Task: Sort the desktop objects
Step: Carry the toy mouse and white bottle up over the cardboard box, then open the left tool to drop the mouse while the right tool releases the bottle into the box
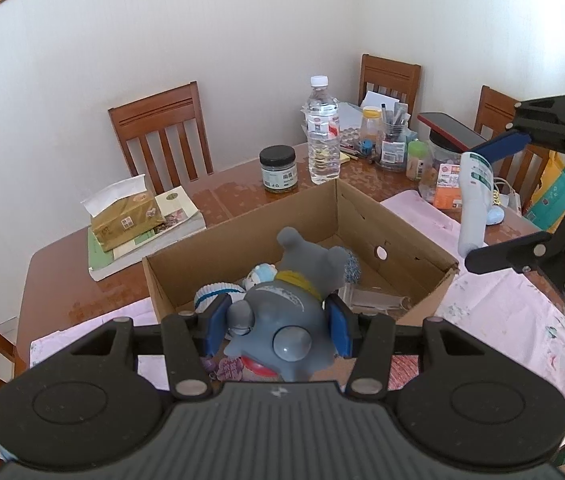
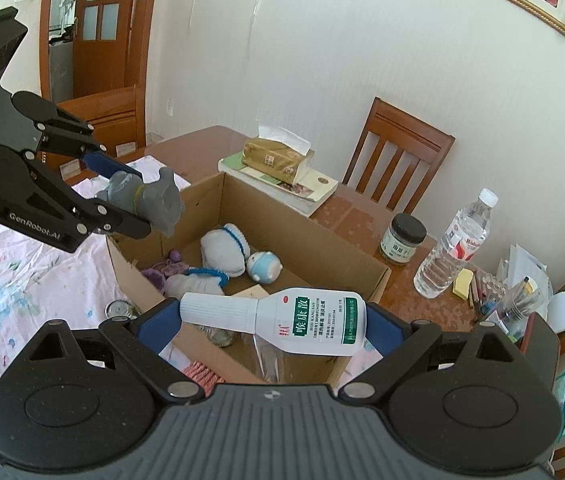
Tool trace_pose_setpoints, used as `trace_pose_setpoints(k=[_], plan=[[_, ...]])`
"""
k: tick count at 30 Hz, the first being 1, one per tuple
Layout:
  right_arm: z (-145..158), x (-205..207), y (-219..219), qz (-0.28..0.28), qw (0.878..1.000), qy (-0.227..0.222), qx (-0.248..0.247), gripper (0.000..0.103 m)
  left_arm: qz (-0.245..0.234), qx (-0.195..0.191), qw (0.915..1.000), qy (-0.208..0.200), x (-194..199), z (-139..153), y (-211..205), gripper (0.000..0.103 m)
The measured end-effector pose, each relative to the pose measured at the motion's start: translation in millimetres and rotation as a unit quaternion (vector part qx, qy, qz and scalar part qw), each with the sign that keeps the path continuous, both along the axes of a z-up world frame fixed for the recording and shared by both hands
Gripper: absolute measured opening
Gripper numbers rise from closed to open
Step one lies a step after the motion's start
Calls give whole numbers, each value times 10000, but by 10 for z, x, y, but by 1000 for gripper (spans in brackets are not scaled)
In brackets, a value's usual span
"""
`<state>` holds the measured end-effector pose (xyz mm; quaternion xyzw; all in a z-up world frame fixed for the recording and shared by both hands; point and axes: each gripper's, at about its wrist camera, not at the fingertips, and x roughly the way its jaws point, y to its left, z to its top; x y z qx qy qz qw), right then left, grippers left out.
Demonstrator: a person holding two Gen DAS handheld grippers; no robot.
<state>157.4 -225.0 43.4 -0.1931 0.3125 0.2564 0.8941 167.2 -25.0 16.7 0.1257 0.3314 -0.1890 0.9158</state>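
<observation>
Left tongs (image 1: 278,330) clamp a grey rubber toy animal (image 1: 290,312) above the near edge of the cardboard box (image 1: 410,236). Right tongs (image 2: 274,326) grip a white medicine bottle (image 2: 302,320) lengthwise over the box, which sits on the desk (image 1: 54,276).

wrist views angled down, sharing cardboard box (image 1: 398,236)

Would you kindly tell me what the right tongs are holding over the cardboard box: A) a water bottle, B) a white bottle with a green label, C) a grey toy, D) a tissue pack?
B: the right tongs are clamped on the white bottle.
</observation>
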Motion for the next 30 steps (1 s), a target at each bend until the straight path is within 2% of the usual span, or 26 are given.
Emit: trace_pose_setpoints(k=[20,30], plan=[[-135,490,101,115,9997,207,109,98,-27,119,9999,99,456,-110,-123,51],[-279,727,127,137,9990,413,128,98,-78,108,9996,229,814,-210,-242,51]])
